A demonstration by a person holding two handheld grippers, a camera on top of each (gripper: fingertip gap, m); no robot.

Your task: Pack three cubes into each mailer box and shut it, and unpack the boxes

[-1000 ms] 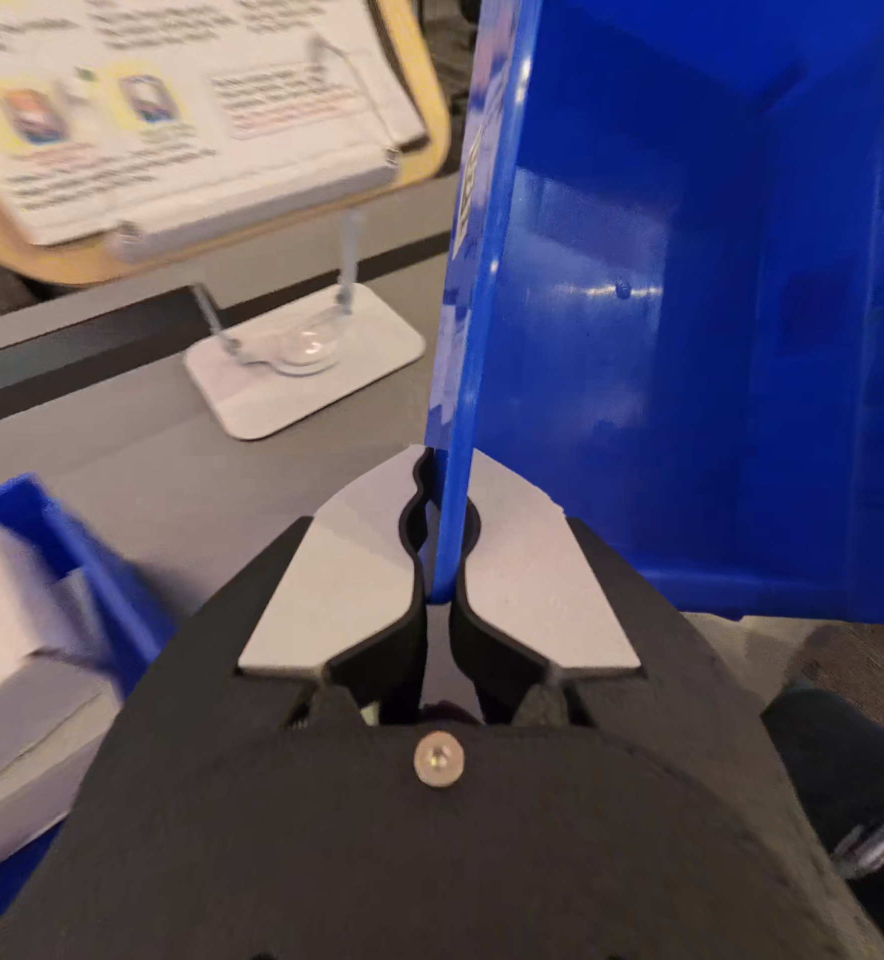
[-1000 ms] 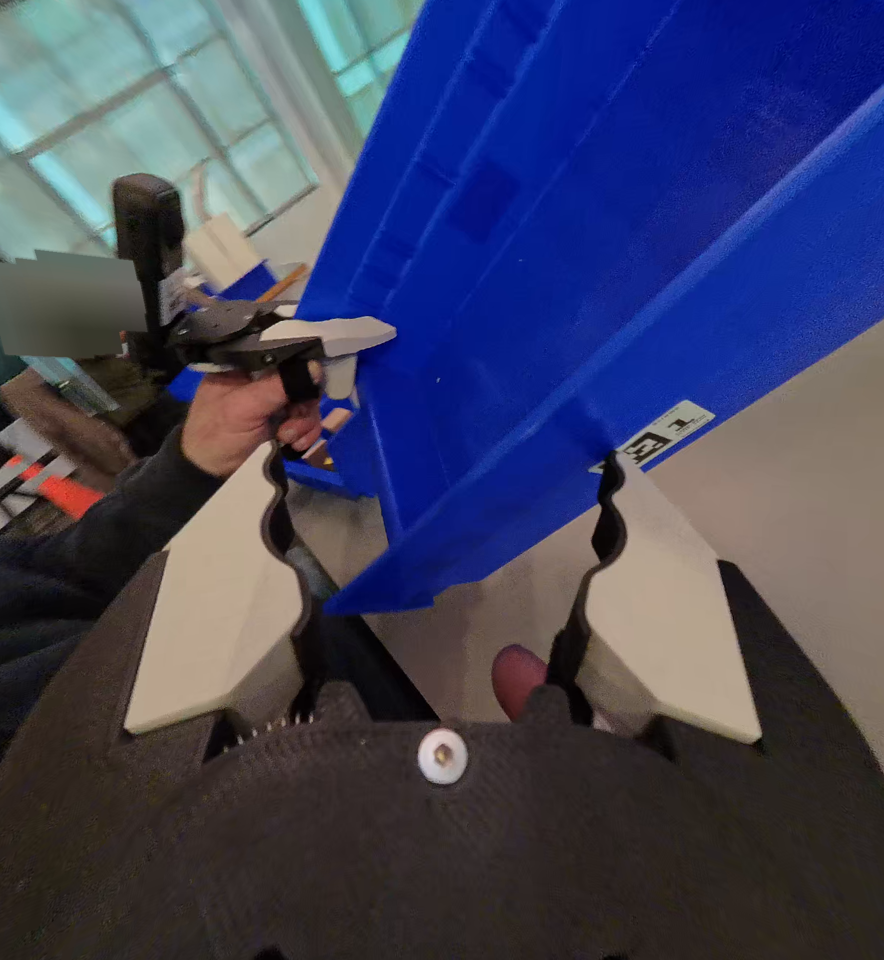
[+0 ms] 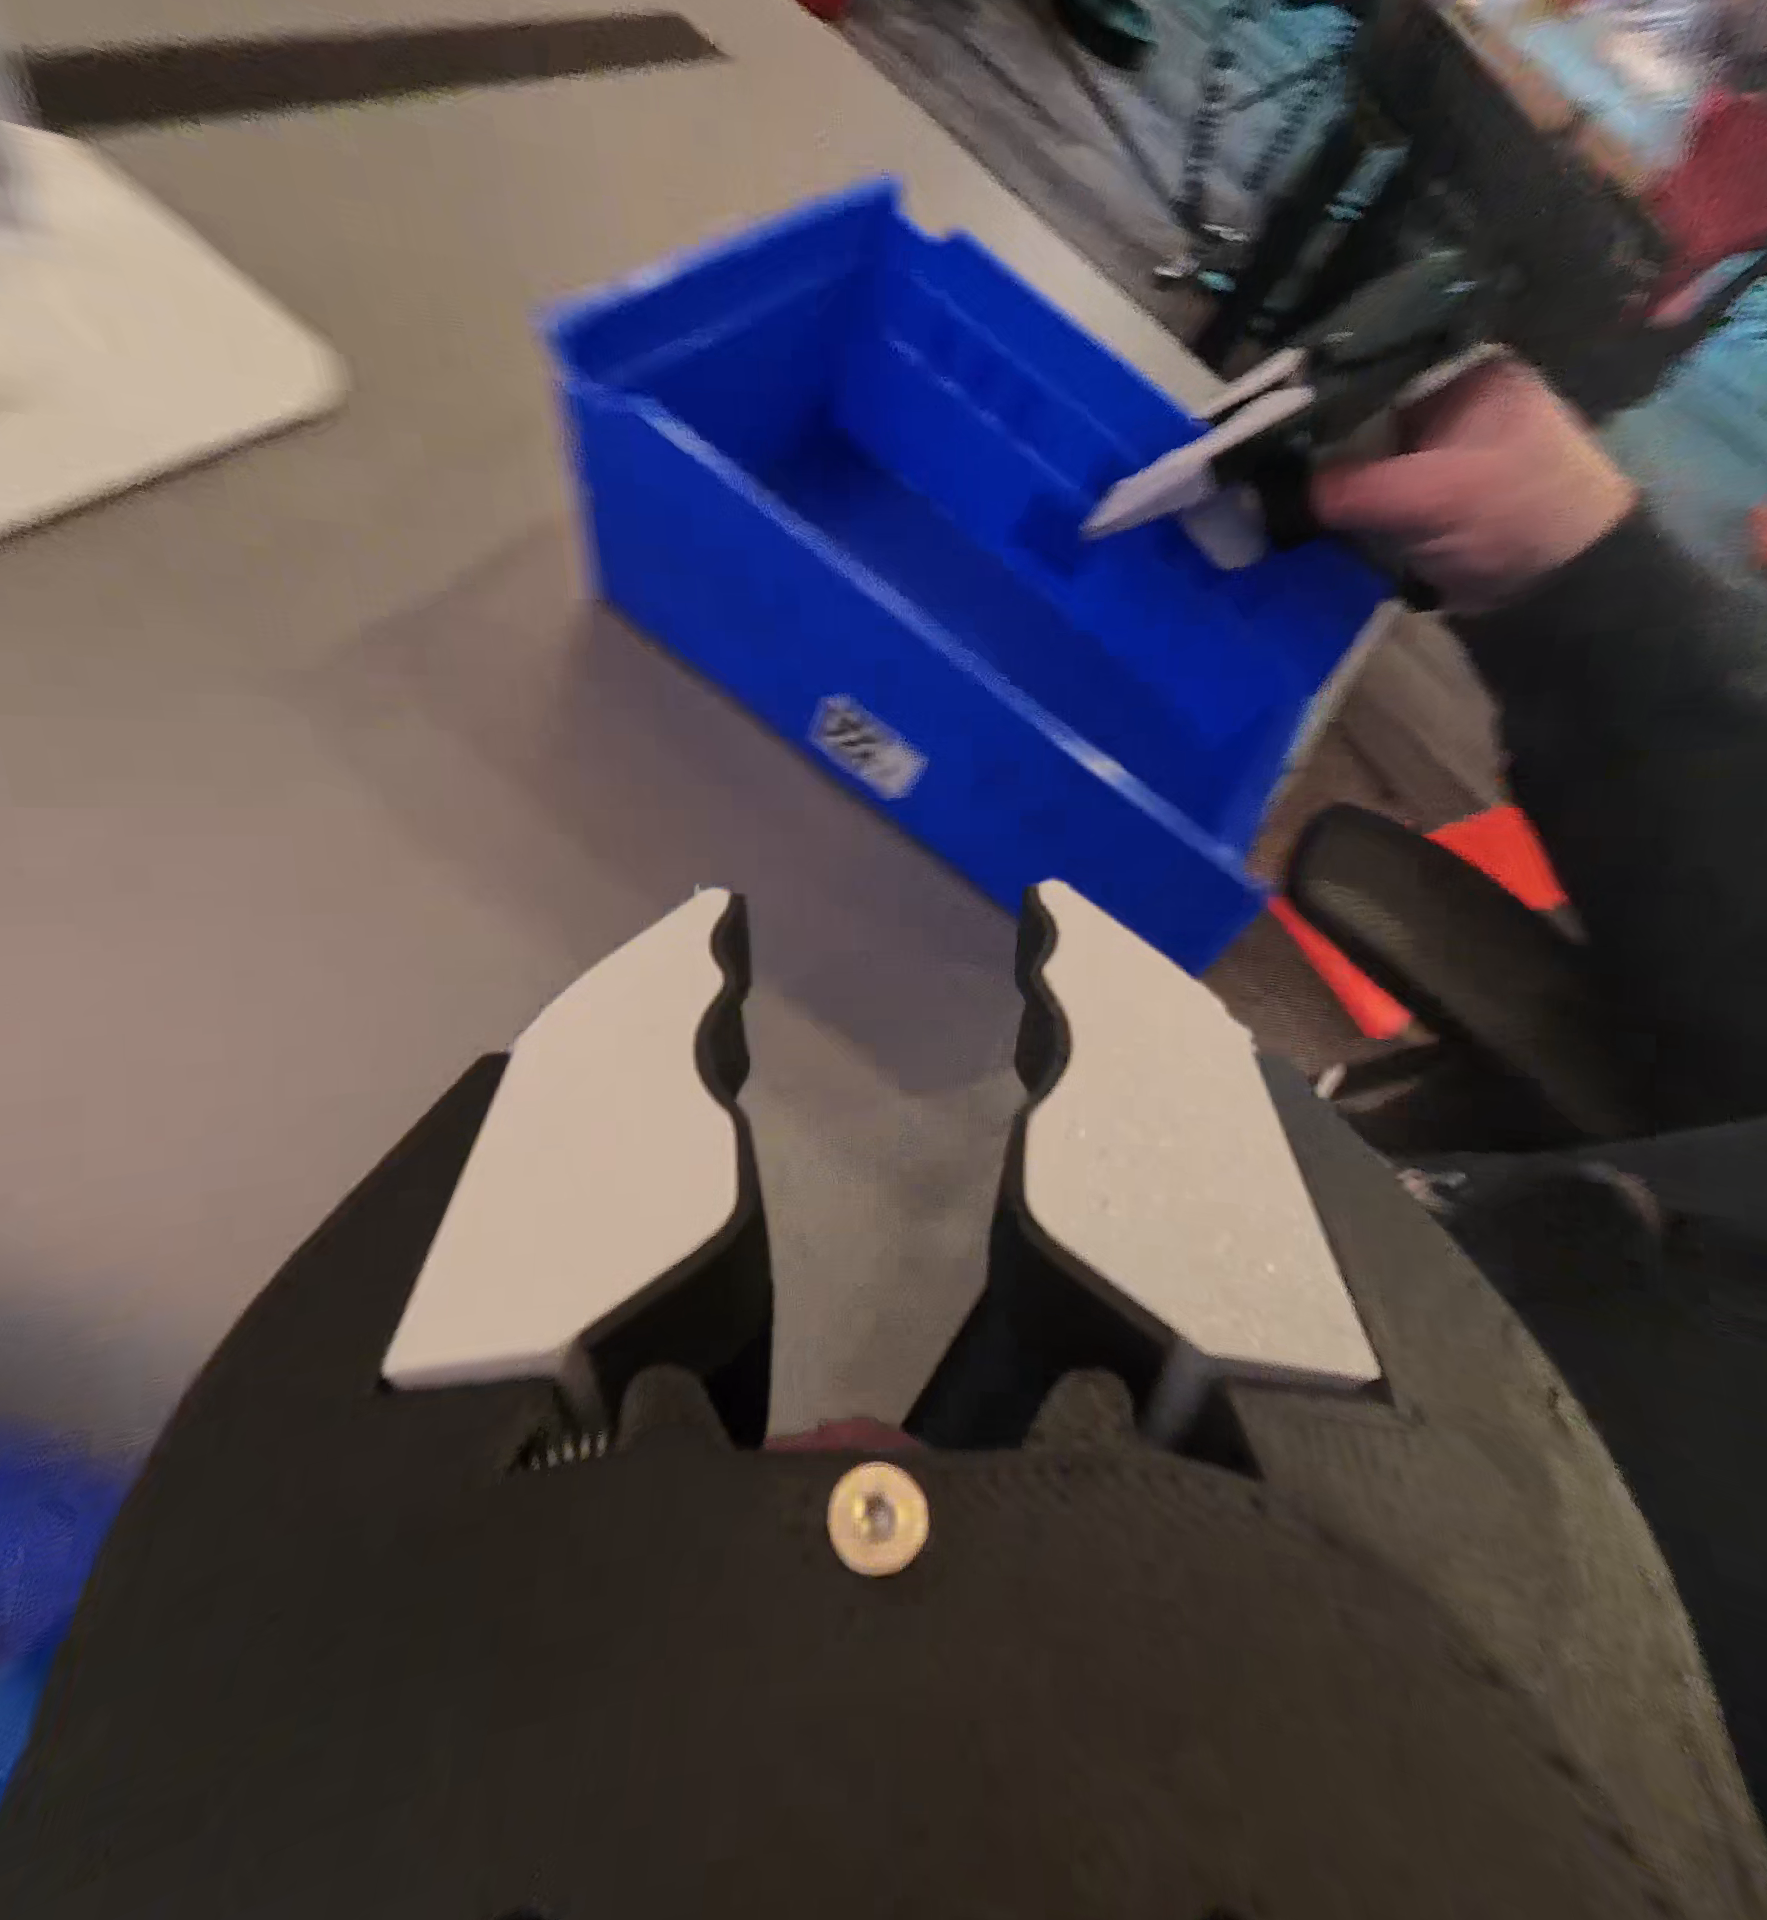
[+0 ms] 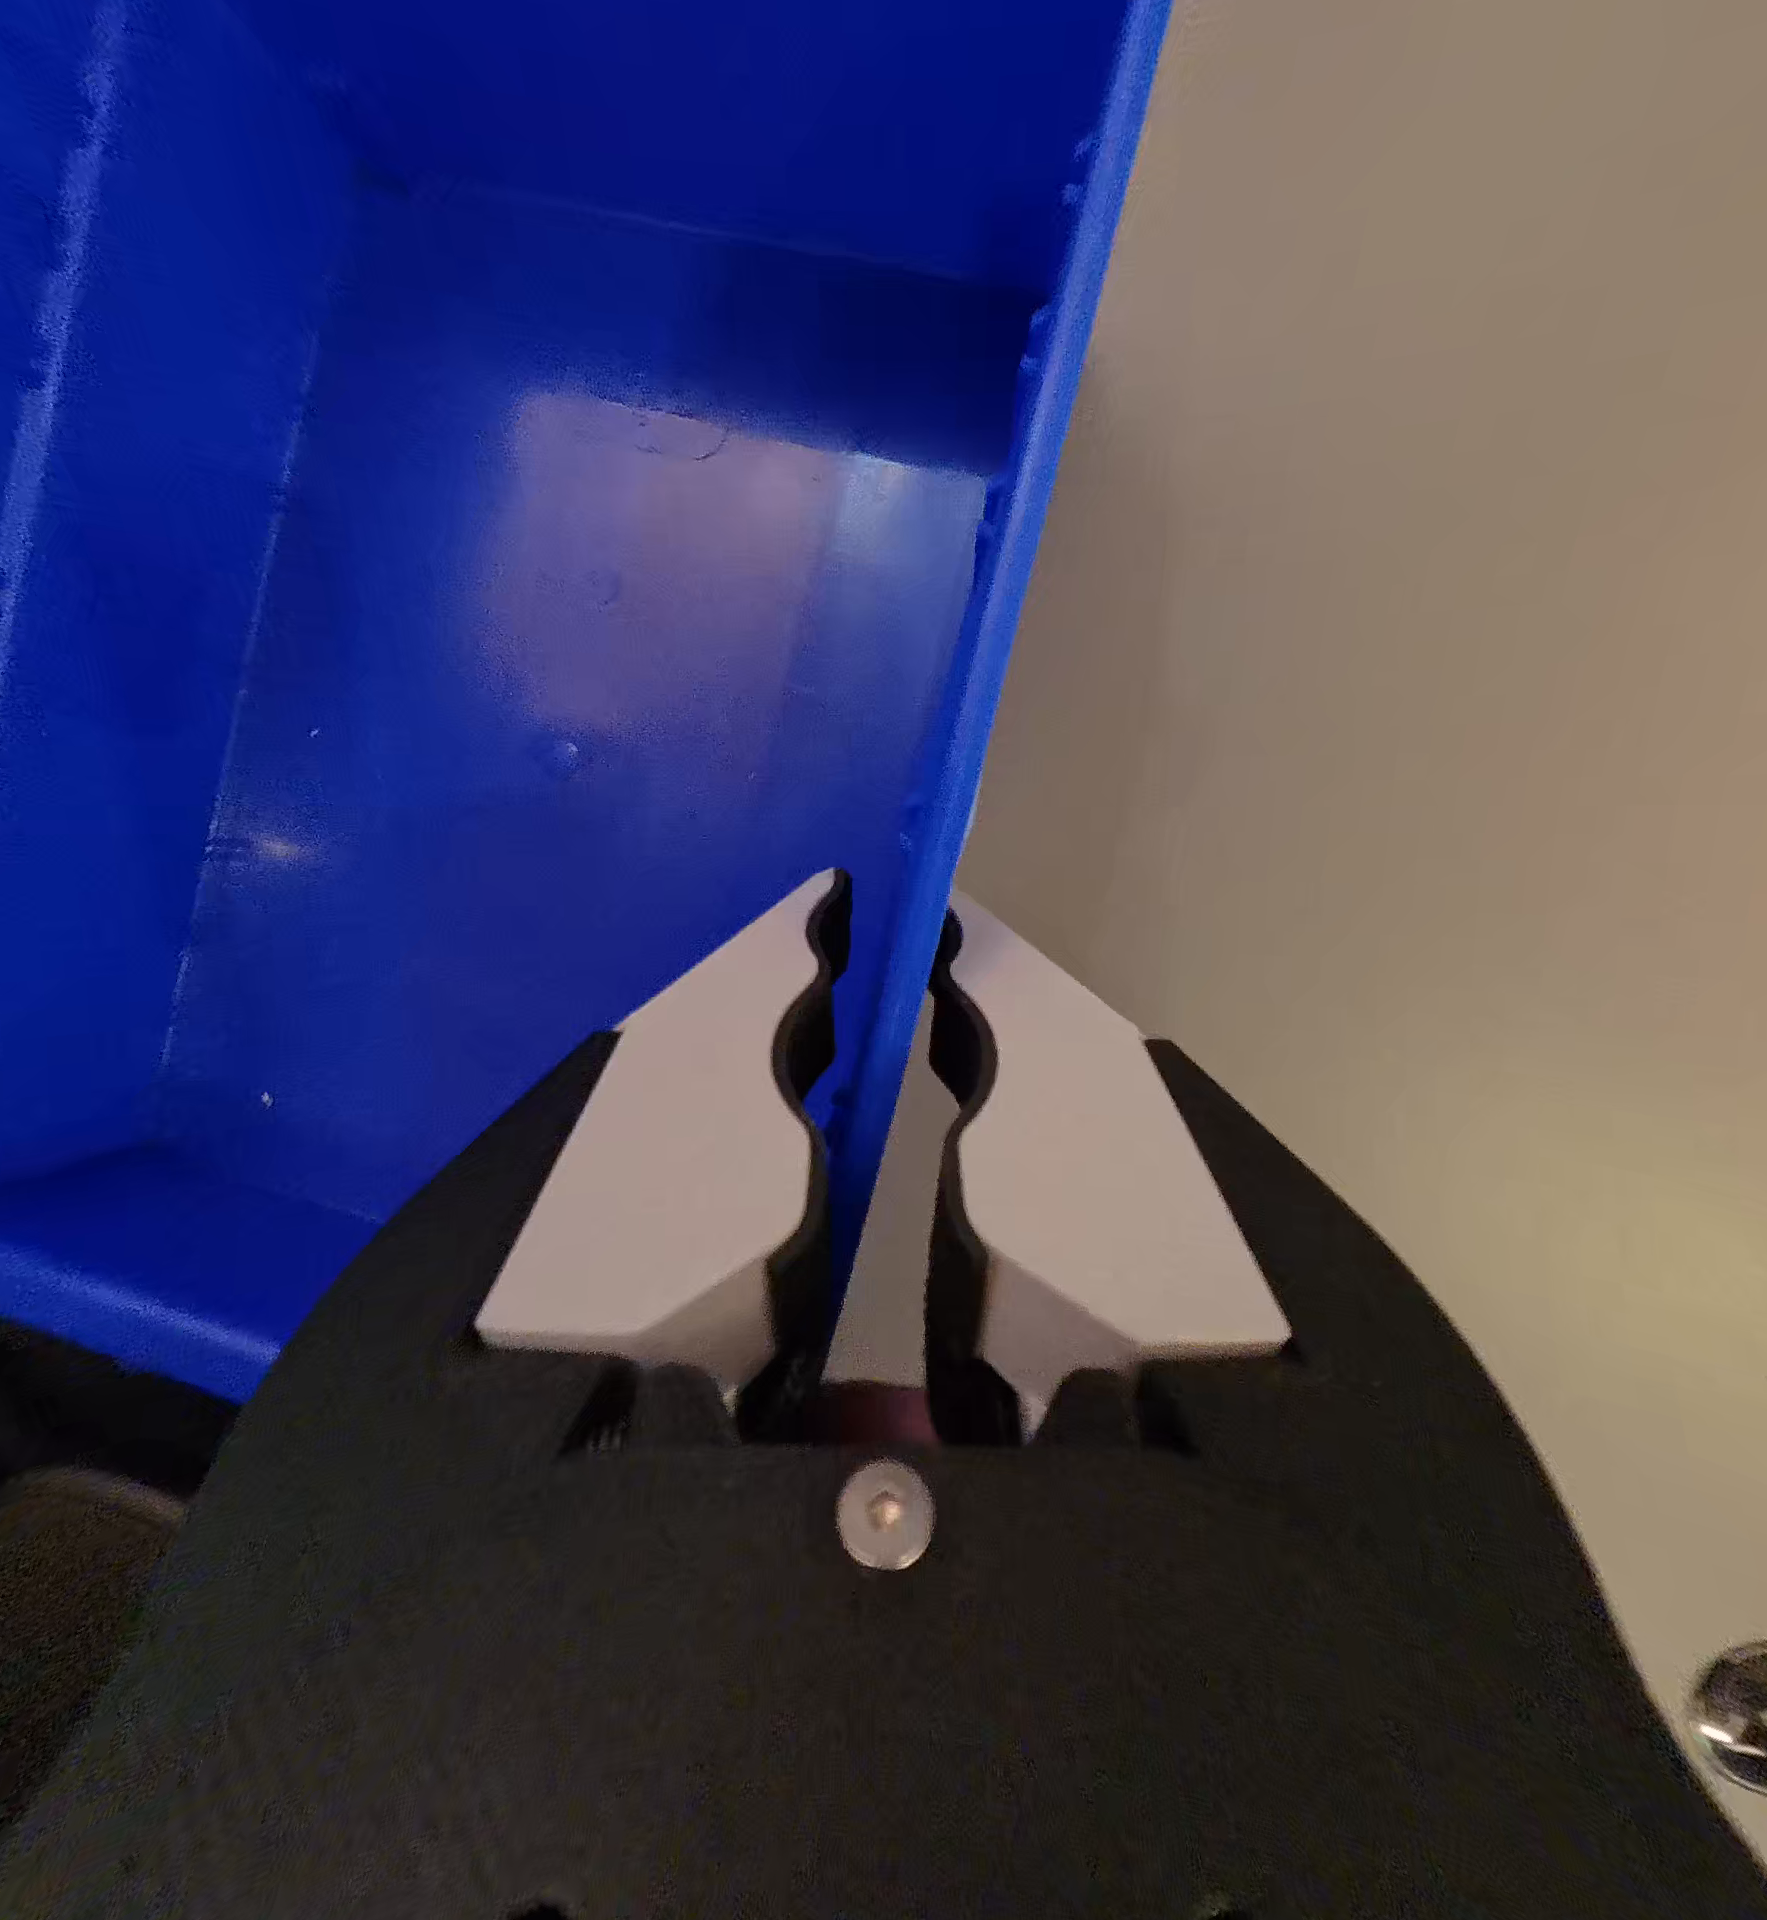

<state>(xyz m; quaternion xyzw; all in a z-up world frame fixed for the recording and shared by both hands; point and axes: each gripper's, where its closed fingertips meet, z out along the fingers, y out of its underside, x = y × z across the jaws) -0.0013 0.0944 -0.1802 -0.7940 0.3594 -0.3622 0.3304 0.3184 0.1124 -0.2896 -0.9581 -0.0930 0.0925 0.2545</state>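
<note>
We have the right gripper (image 4: 889, 904) straddling the side wall of the blue bin (image 3: 858, 623), one finger inside and one outside, jaws narrowed onto the rim, which we judge is to steady or shift the bin; the bin sits on the grey table (image 3: 235, 727) near its edge, open side up; our left gripper (image 3: 879, 914) hangs apart from it above the table, jaws moderately parted and holding nothing, free for the next reach; the bin is glossy moulded plastic with ribbed walls and a small label on its long side, and its floor shows bare; we see no cubes or mailer boxes here
</note>
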